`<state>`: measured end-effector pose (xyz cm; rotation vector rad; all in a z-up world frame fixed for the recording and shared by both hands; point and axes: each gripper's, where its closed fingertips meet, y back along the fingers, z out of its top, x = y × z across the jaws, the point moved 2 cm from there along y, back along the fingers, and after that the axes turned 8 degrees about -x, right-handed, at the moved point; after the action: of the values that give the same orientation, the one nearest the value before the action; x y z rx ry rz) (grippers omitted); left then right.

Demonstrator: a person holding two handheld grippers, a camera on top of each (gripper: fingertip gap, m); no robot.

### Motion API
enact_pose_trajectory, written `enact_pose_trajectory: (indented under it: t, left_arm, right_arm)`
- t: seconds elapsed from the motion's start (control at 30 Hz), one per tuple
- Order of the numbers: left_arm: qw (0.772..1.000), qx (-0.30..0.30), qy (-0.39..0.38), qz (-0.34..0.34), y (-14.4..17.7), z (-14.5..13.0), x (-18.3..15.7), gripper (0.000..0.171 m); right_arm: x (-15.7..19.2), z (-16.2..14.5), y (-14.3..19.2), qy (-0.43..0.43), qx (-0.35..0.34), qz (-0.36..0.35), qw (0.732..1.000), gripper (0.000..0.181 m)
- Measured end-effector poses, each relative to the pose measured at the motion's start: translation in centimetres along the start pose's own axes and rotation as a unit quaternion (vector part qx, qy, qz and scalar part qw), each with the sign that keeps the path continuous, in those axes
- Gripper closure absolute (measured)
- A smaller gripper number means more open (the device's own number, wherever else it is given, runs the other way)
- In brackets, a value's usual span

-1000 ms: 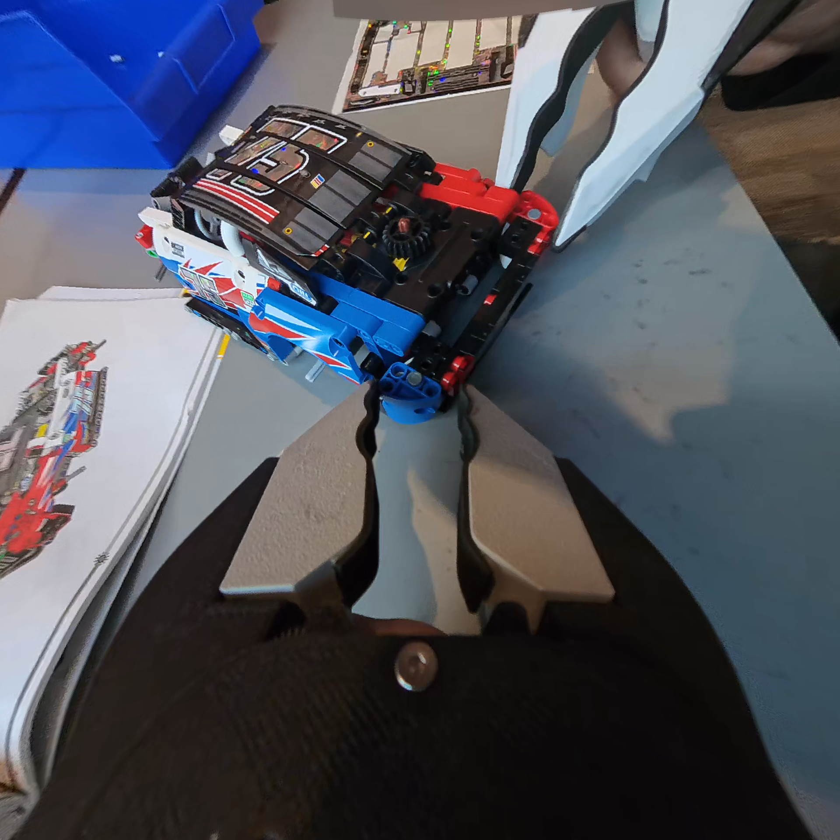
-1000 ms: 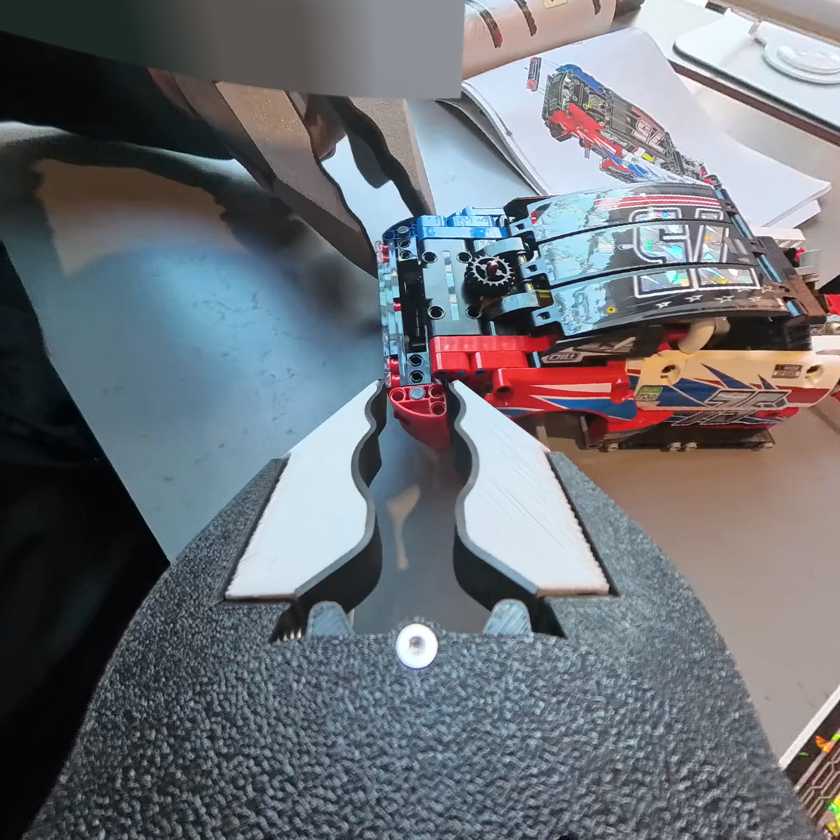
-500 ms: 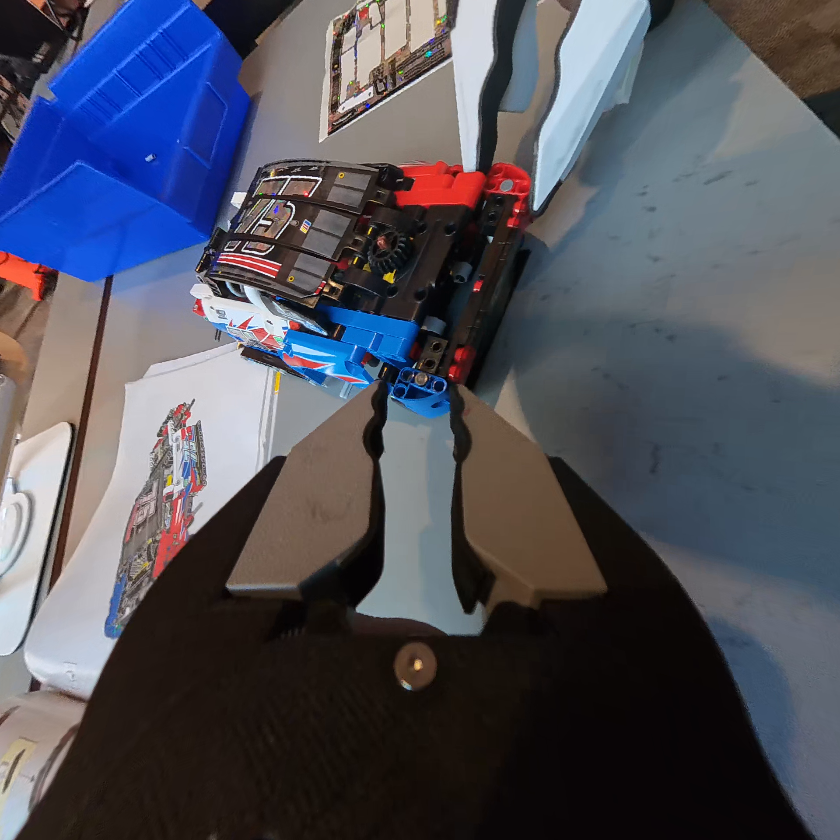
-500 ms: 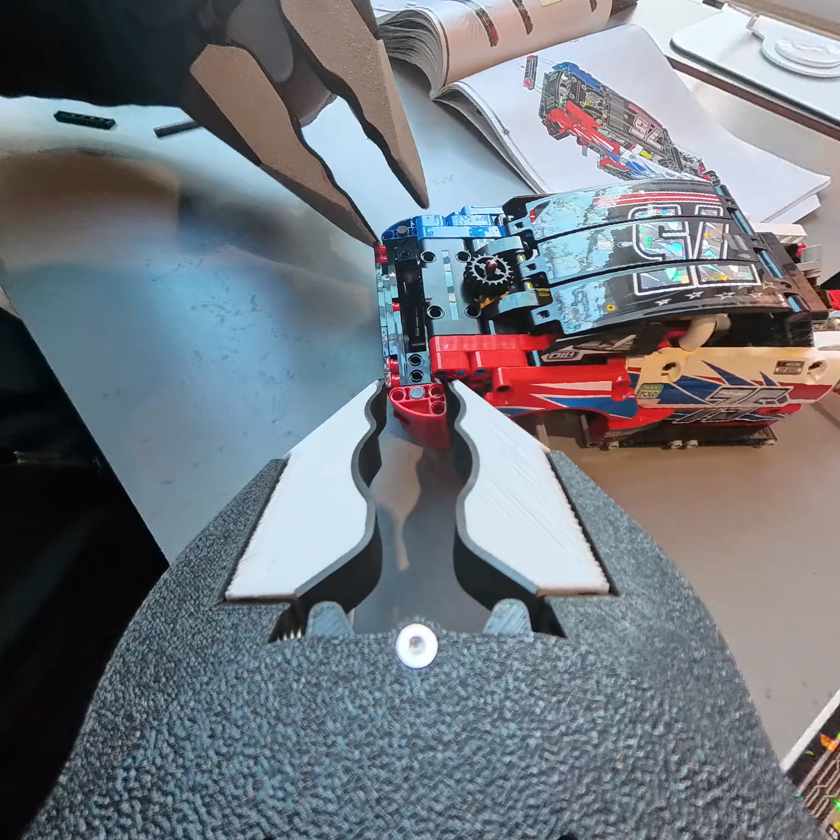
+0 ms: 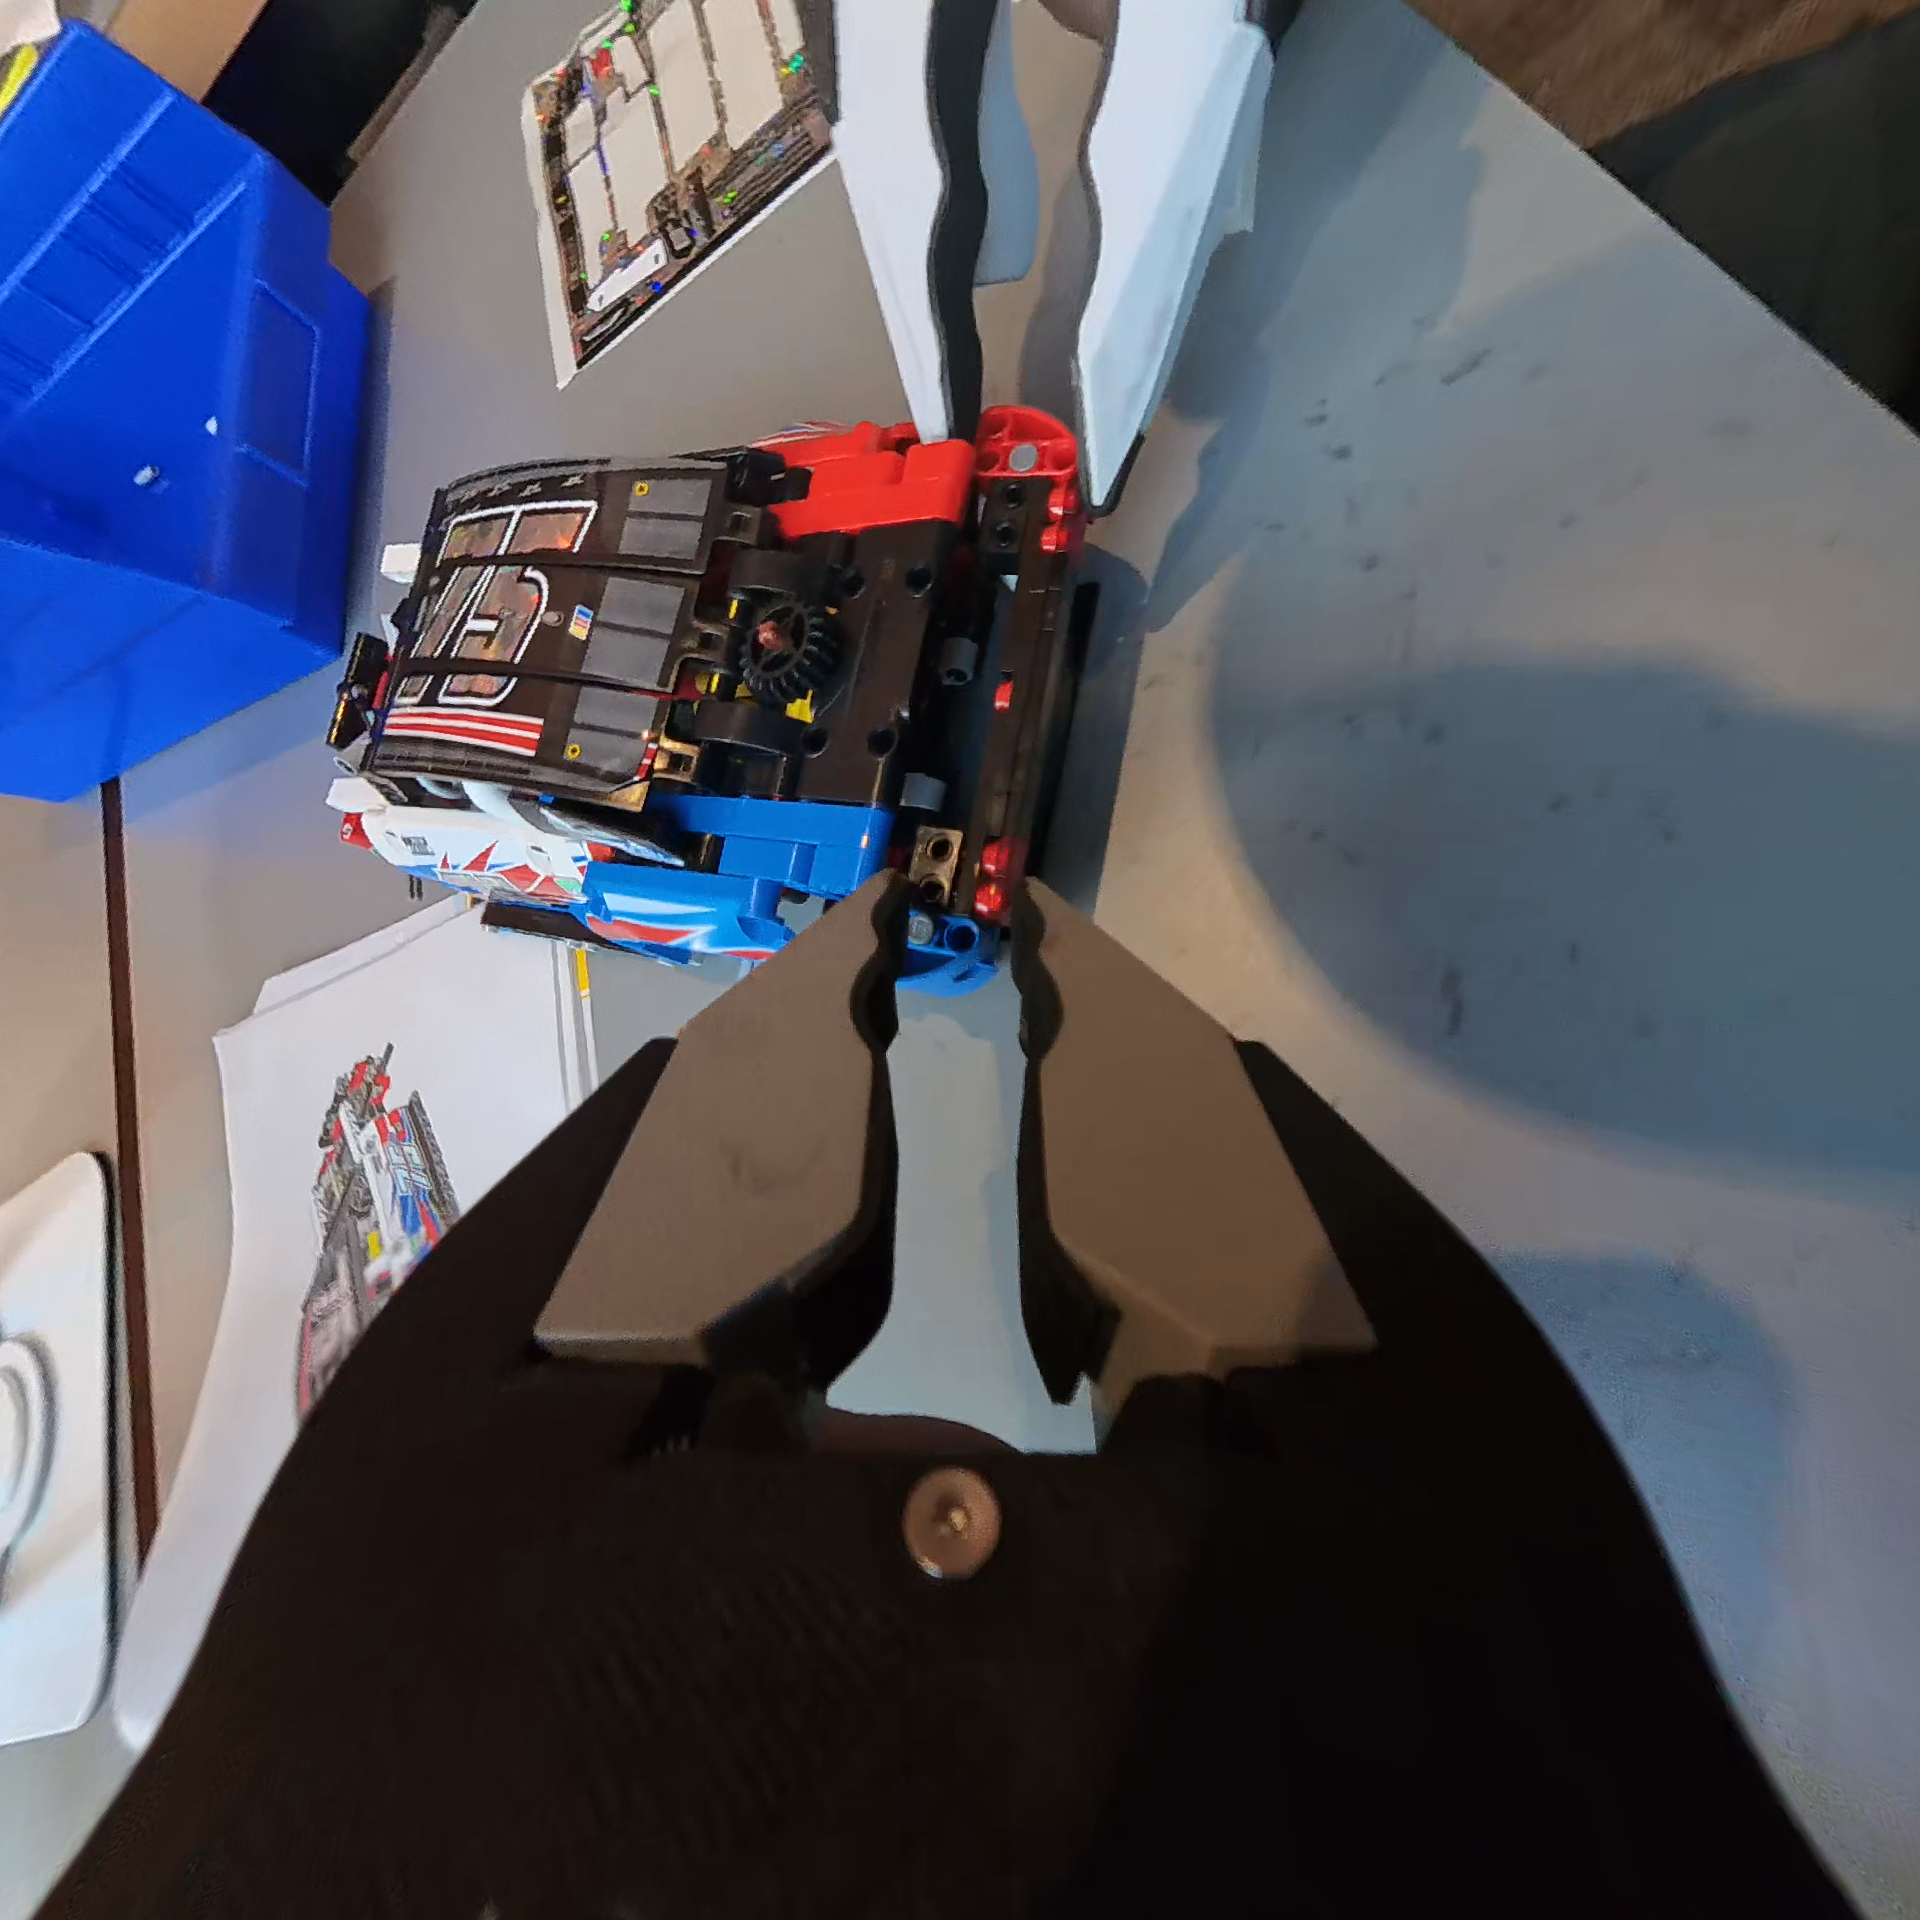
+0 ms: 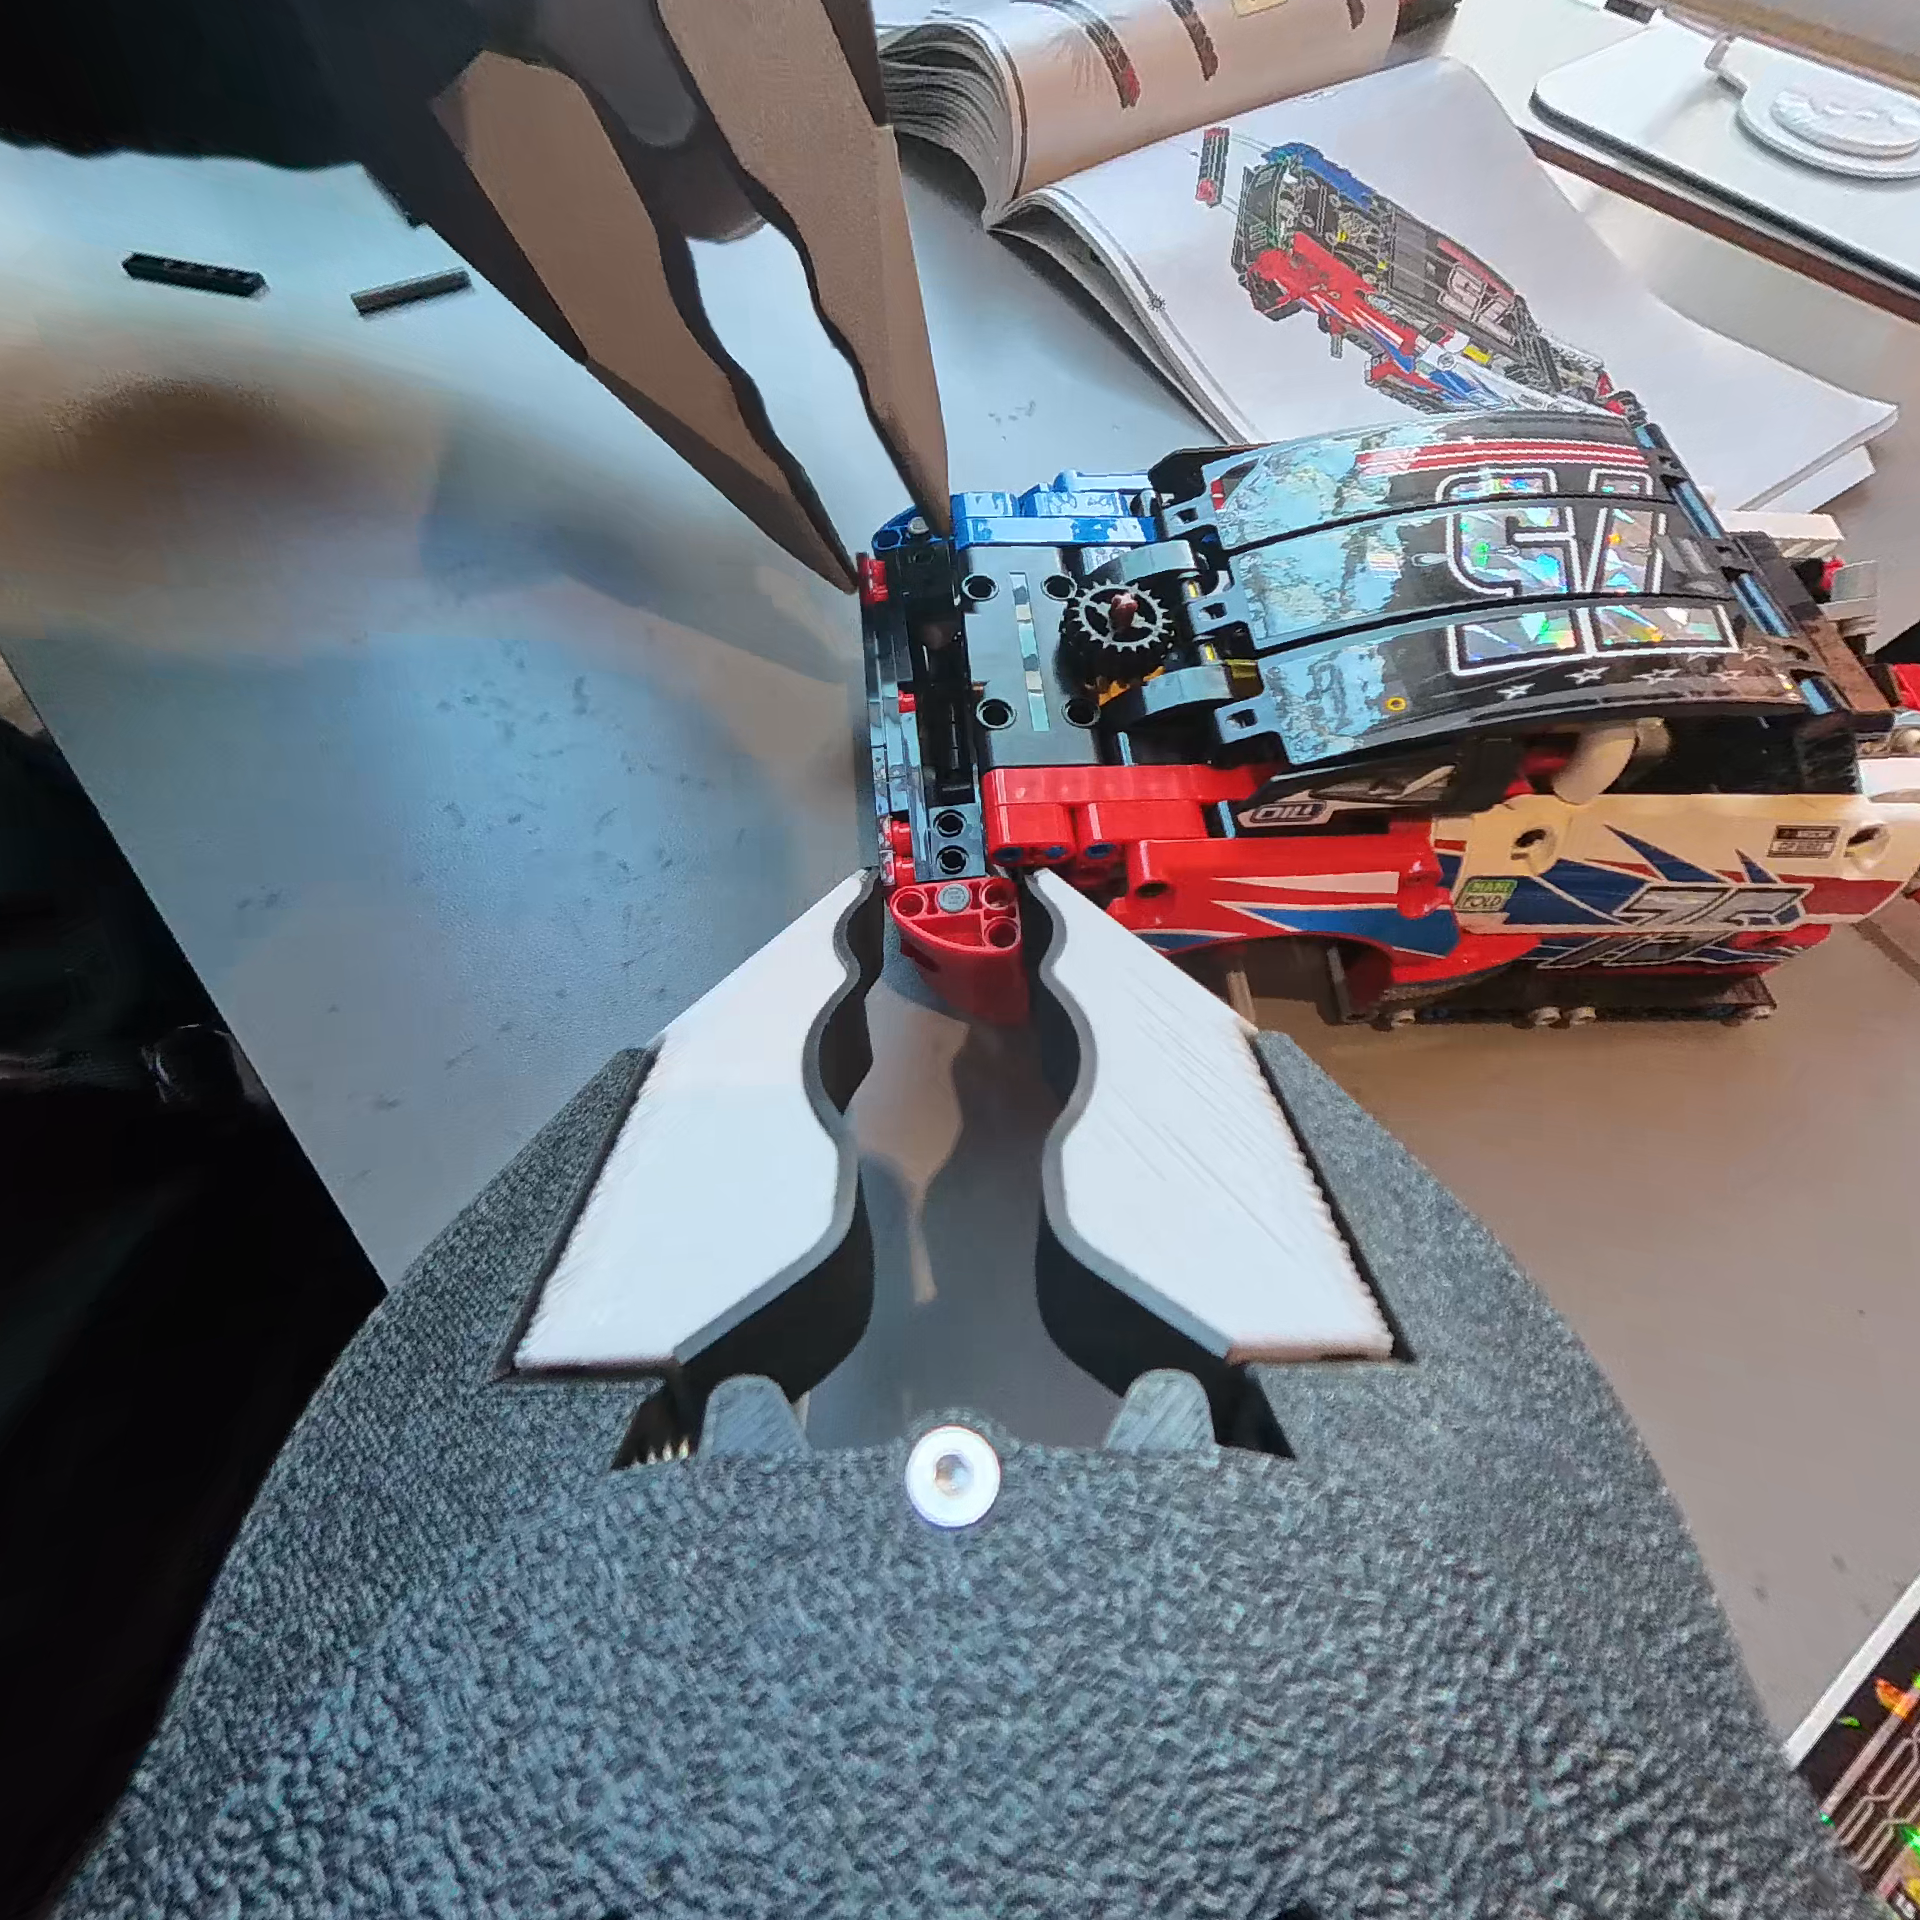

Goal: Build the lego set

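A lego race car (image 5: 665, 675), black on top with red and blue sides, sits on the grey table (image 5: 1455, 831). My left gripper (image 5: 951, 914) with grey fingers is shut on the car's blue corner piece (image 5: 951, 945) at its near end. My right gripper (image 6: 951, 894) with white fingers is shut on the red corner piece (image 6: 956, 925) at the same end. Each gripper shows in the other's view: the right one (image 5: 1023, 436) at the red corner (image 5: 1023, 457), the left one (image 6: 904, 551) coming down steeply onto the blue corner (image 6: 914, 525).
A blue bin (image 5: 156, 416) stands left of the car. A sticker sheet (image 5: 675, 156) lies behind it. The open instruction booklet (image 6: 1455, 260) lies beside the car. Two small black pieces (image 6: 192, 275) lie far off. A white tray (image 6: 1766, 125) sits beyond the booklet. The gap from one gripper's tips to the other's is roughly 8 centimeters.
My left gripper has risen and tilted to point down steeply, its tips staying at the blue corner. The car and my right gripper have not moved.
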<state>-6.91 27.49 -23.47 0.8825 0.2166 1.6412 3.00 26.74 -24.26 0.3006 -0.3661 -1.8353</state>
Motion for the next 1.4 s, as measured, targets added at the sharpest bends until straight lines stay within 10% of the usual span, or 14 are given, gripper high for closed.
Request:
enact_pose_trajectory:
  t: [0.43, 0.83, 1.13, 1.4]
  left_arm:
    - [0.984, 0.09, -0.143, 0.054, -0.9, 0.1, -0.4, 0.154]
    - [0.995, 0.073, -0.034, 0.056, -0.5, 0.4, -0.5, 0.162]
    - [0.98, -0.046, 0.183, 0.062, 1.1, -0.9, 1.8, 0.114]
    - [0.981, -0.057, 0.181, 0.037, -0.7, -1.6, 1.6, 0.119]
  right_arm:
    - [0.0, 0.0, -0.1, 0.0, 0.0, 0.001, 1.0, 0.156]
    - [-0.1, 0.1, -0.2, 0.002, 0.0, -0.004, 1.0, 0.156]
    - [-0.1, 0.1, -0.2, 0.01, 0.0, -0.011, 1.0, 0.156]
    - [-0.1, 0.1, -0.2, 0.027, 0.0, -0.019, 0.999, 0.156]
